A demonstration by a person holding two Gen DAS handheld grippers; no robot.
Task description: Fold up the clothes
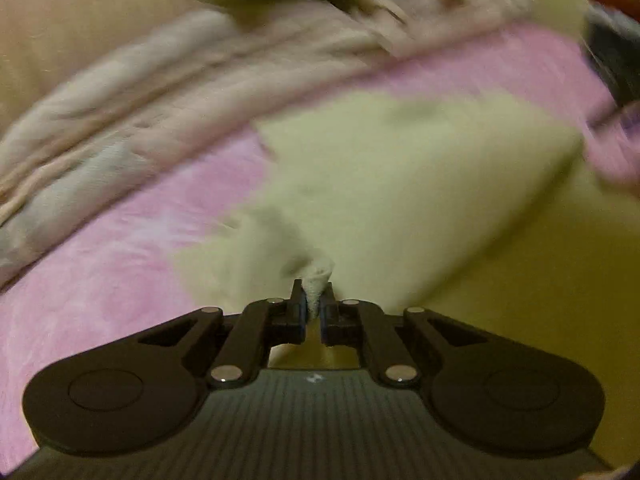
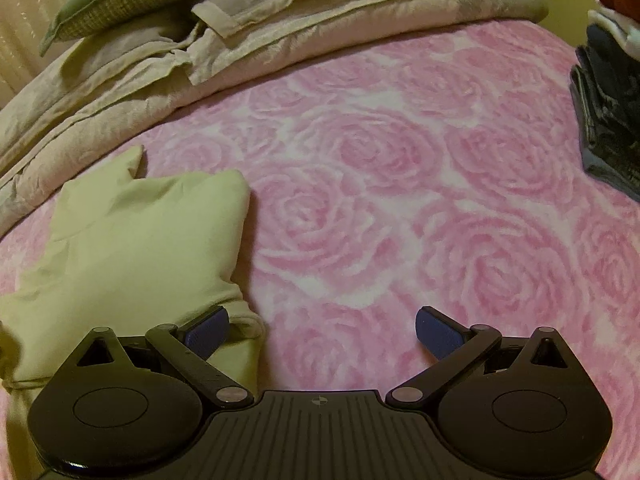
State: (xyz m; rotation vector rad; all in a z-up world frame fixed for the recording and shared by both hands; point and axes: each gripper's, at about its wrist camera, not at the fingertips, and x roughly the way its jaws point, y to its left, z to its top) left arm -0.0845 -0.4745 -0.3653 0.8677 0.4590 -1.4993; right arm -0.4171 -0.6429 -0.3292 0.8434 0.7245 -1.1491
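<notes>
Left wrist view: left tongs (image 1: 314,306) pinch a bunched edge of the pale yellow garment (image 1: 400,184), partly folded on the bed (image 2: 400,184); right tongs (image 2: 322,332) gape wide beside it, folding unfinished.

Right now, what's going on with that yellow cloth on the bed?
A person is folding clothes on a bed with a pink rose blanket, using a hand-held tool in each hand. The left tool is shut on a bunched bit of the pale yellow garment. The right tool is open and empty at the garment's near edge. A stack of folded dark clothes sits at the far right, and rumpled beige bedding lies behind.
</notes>
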